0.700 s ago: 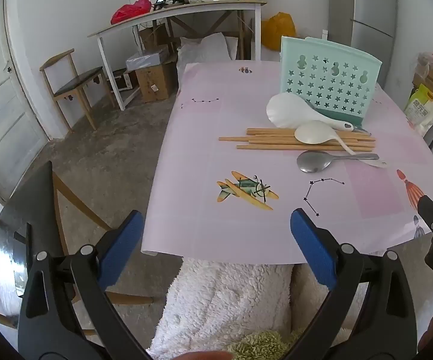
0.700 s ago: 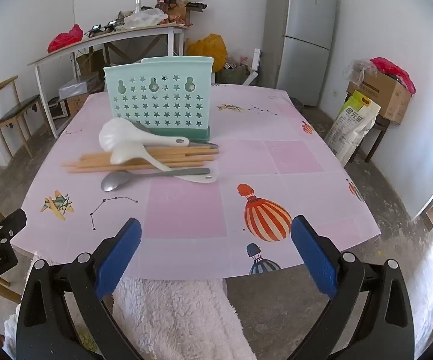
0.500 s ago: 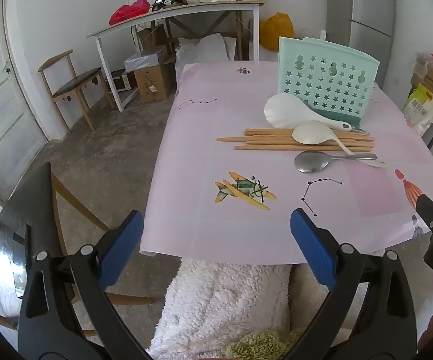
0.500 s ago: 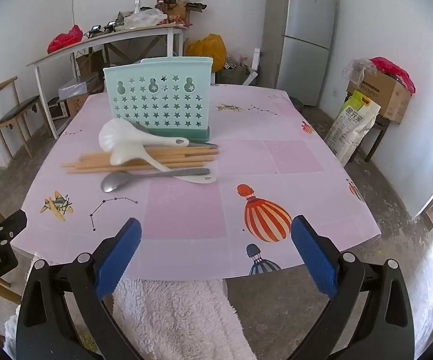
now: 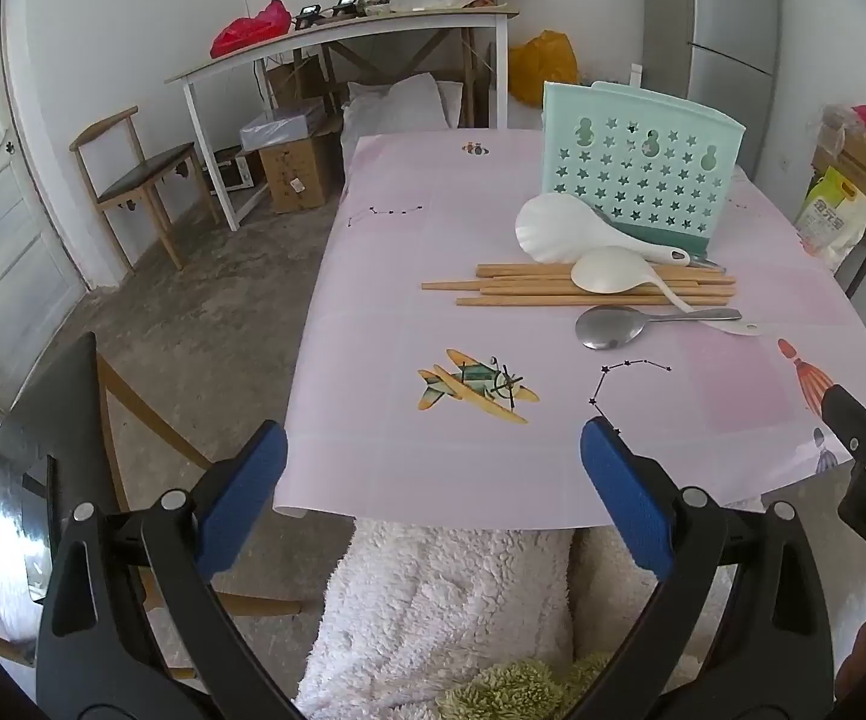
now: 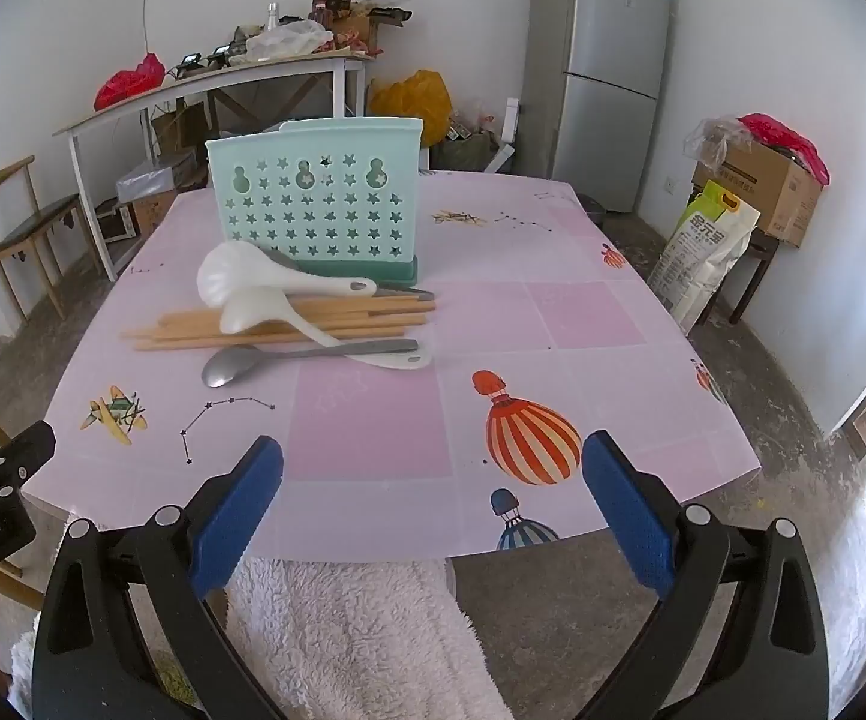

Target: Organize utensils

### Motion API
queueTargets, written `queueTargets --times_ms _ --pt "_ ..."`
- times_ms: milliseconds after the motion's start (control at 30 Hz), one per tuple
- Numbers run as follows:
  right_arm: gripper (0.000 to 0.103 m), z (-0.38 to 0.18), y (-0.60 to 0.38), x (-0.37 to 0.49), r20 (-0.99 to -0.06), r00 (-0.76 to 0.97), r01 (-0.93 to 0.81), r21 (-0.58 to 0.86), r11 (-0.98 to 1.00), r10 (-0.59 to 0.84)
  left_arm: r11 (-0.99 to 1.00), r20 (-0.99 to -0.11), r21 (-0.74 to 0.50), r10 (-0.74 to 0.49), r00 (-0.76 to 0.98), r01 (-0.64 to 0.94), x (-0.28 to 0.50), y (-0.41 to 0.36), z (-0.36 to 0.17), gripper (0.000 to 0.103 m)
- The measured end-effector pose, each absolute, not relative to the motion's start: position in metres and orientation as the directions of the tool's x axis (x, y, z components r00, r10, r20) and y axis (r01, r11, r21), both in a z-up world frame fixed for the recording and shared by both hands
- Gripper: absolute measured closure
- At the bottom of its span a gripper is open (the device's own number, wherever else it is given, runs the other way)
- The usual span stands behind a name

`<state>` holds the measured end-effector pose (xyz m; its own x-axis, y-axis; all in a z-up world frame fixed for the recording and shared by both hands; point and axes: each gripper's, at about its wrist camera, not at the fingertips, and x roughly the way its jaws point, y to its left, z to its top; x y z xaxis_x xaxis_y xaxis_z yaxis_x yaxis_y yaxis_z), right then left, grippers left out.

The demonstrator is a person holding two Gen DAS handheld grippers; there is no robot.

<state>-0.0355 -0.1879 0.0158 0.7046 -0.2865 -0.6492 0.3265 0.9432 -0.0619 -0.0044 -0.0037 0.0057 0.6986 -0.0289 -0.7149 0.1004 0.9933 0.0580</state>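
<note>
**Utensils lie crosswise ahead, both tongs empty**

We face the table (image 6: pixel 553 312), its pink cloth spread out ahead of and below both tongs. At its far middle stands the rack (image 6: pixel 319 204), upright, with the utensils heaped just in front of its foot. The chopsticks (image 6: pixel 289 324) lie flat, long axis running left to right across our view, so we reach them side-on, not end-on. Over them rest the two white spoons: the paddle (image 6: pixel 235 273) nearest the rack, the ladle (image 6: pixel 259 309) across the sticks. The steel spoon (image 6: pixel 235 366) lies closest to us, bowl left, handle right. From the right tongs (image 6: pixel 433 492) the heap sits ahead and a little left; from the left tongs (image 5: pixel 433 480) it sits ahead and to the right. We judge the right side somewhat nearer to the handles. Both tongs stand fully spread near the table's front edge, holding nothing and touching nothing.
</note>
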Motion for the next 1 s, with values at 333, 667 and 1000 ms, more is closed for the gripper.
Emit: queueTargets --times_ms 333,667,1000 --pt "0.006 0.0132 -0.1866 -0.0369 -0.648 0.706 0.327 -0.059 0.943 -0.285 0.993 -0.714 0.061 -0.027 0.699 0.1 -0.0046 -0.0045 0.0067 0.009" --pt "0.006 0.0186 -0.1889 -0.0356 -0.647 0.708 0.326 -0.058 0.944 -0.284 0.993 -0.712 0.061 -0.028 0.701 0.101 -0.0051 -0.0041 0.0068 0.008" --pt "0.006 0.0192 -0.1896 -0.0357 -0.646 0.708 0.327 -0.057 0.943 -0.284 0.993 -0.712 0.061 -0.028 0.702 0.101 -0.0054 -0.0042 0.0071 0.009"
